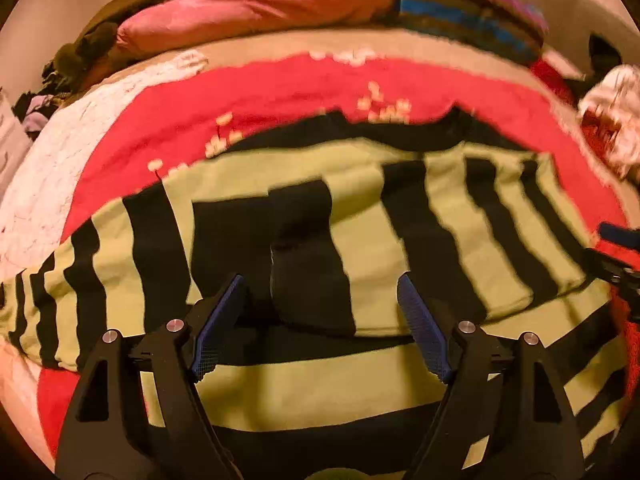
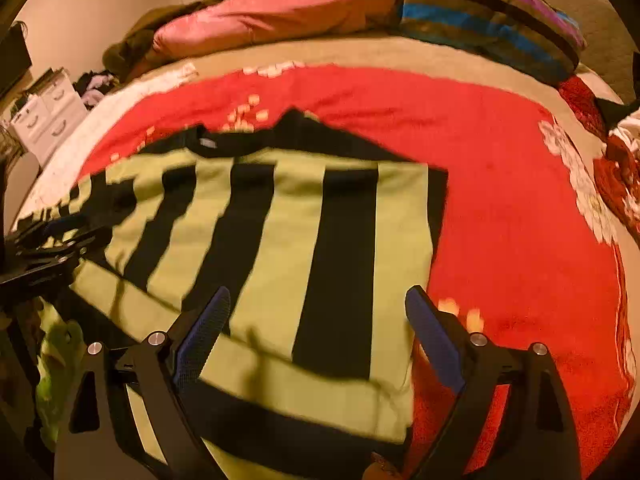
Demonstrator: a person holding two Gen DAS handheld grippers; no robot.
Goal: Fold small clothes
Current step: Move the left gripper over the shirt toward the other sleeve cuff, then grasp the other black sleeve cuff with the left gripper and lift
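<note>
Red blanket (image 2: 520, 220) under striped garment (image 2: 280, 240); left gripper (image 1: 320, 300), right gripper (image 2: 318, 312) jaws wide, empty.

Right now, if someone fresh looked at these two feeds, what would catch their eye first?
The green-and-black striped garment spread flat across the middle of the bed, loud against the red blanket beneath it. Next, both open grippers hovering over its near edge: the left gripper and the right gripper, neither holding cloth. Beyond, a pink pillow and a striped pillow lie at the far side.
</note>
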